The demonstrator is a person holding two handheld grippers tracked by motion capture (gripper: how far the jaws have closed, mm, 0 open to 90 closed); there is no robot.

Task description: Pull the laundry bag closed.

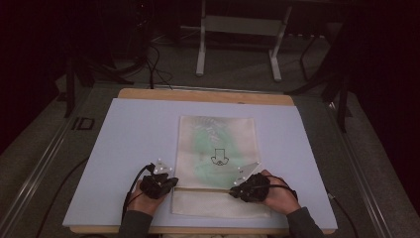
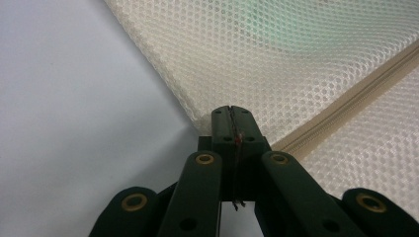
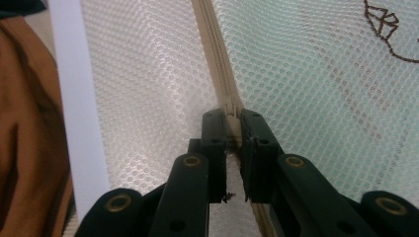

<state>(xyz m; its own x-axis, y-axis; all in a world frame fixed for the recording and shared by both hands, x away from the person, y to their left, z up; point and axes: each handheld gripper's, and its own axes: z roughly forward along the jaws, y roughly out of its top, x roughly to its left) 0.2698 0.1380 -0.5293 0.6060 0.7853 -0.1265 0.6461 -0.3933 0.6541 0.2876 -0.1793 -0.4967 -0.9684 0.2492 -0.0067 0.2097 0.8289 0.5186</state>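
Observation:
A cream mesh bag (image 1: 218, 144) lies flat on the pale board (image 1: 129, 148), with something green inside it and a small dark drawing (image 1: 218, 157) on its front. Its zipper (image 1: 203, 189) runs across the near part. My left gripper (image 1: 168, 183) is at the bag's left edge, jaws shut on the mesh edge (image 2: 197, 116) just beside the zipper's end (image 2: 316, 128). My right gripper (image 1: 236, 192) is over the zipper, farther right. Its jaws are shut on the zipper pull (image 3: 231, 109), and the zipper tape (image 3: 210, 34) runs away ahead of them.
The board rests on a wooden tabletop (image 1: 198, 95) whose far edge shows. Beyond it stand a white frame's legs (image 1: 200, 54) and floor cables (image 1: 156, 64). Bare board lies left and right of the bag. A brown garment (image 3: 24, 148) shows beside the board's edge.

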